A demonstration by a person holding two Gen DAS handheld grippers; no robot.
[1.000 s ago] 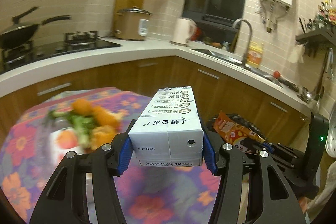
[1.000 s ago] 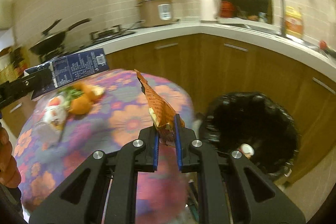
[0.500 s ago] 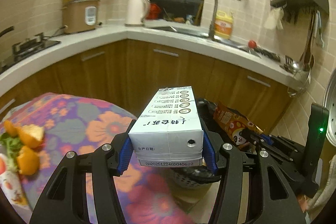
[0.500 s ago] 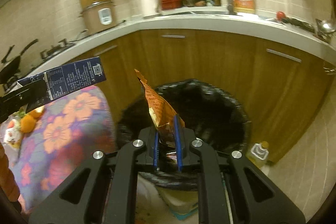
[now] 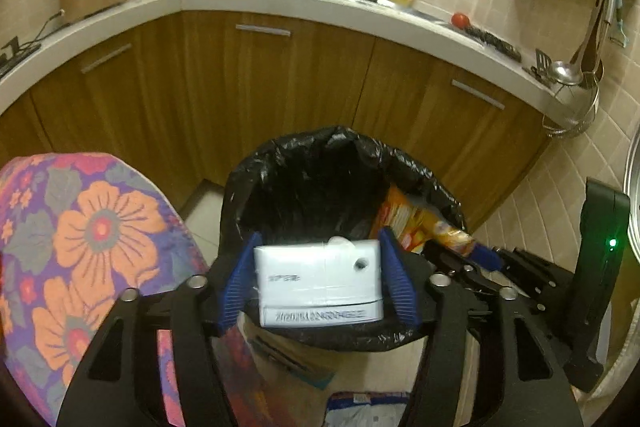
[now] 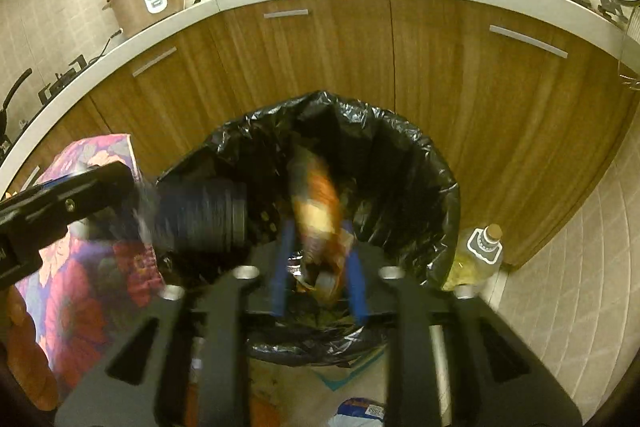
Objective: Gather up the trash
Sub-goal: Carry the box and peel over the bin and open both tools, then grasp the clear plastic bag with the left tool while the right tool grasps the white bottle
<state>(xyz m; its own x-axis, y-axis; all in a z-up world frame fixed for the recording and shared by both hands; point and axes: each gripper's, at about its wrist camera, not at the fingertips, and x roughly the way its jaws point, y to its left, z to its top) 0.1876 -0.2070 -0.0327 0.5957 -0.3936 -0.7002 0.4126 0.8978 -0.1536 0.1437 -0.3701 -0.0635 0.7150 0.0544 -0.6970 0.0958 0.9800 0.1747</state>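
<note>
A bin with a black liner [image 5: 256,163] [image 6: 420,155] stands on the floor below both grippers. My left gripper [image 5: 318,283] has spread its blue pads; the white milk carton [image 5: 318,281] sits blurred between them with small gaps each side, over the bin mouth. In the right wrist view the carton [image 6: 200,213] is a dark blurred shape tipping into the bin. My right gripper [image 6: 318,265] is open; the orange snack wrapper [image 6: 318,207] is blurred between the spread pads and falling into the bin. It also shows in the left wrist view [image 5: 416,223].
A table with a flowered cloth [image 5: 80,235] [image 6: 76,291] is at the left of the bin. Wooden cabinets [image 5: 280,83] and a white counter [image 5: 280,1] curve behind. An oil bottle [image 6: 478,255] stands on the floor right of the bin. A packet [image 5: 360,409] lies on the floor.
Both grippers swung from over the table to above the bin and tilted down. Both have opened: the carton and the wrapper are slipping out toward the bin.
</note>
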